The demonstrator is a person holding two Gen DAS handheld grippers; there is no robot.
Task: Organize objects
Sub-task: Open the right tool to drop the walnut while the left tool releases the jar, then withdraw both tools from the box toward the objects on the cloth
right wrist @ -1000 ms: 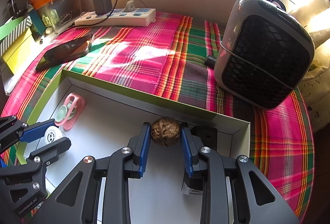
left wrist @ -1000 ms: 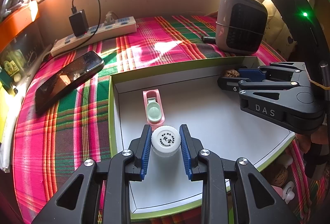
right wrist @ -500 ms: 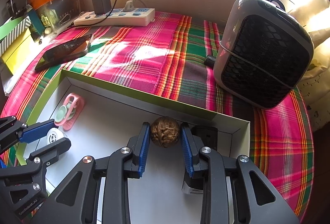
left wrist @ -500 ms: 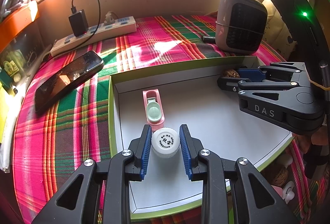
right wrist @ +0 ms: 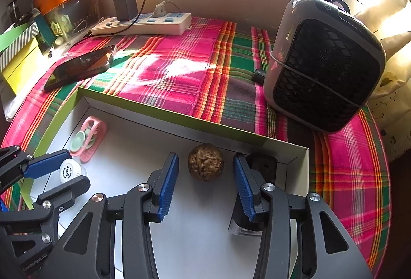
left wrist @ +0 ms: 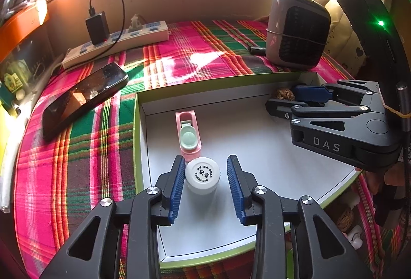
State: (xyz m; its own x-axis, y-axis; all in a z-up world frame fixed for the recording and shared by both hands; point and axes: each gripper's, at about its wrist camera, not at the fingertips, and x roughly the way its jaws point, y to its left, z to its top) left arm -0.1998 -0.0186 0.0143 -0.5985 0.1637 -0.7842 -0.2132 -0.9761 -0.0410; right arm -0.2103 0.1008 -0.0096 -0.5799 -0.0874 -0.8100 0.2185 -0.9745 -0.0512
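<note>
Now both grippers are hanging tilted down over a shallow green-edged box (left wrist: 140, 124) that is lying on a plaid cloth (left wrist: 84, 150). The left gripper (left wrist: 206, 173) is standing with its jaws apart, having just been opening; a small white-capped bottle (left wrist: 202, 175) is sitting upright on the box floor between them, just beside the left blue pad and clear of the right one. Just beyond the jaws' tips a pink and mint clip-like object (left wrist: 188, 136) is lying flat, close to the bottle. The right gripper (right wrist: 205, 171) is likewise holding its jaws apart after opening; a walnut (right wrist: 205, 162) is resting on the box floor between the tips, with a gap showing on either side. Behind the right-hand jaw a black block (right wrist: 264, 163) is sitting in the box's corner. Farther ahead of both jaws, outside the box, a phone (left wrist: 84, 96), a power strip (left wrist: 118, 43) and a grey heater (right wrist: 326, 63) are sitting on the cloth.
</note>
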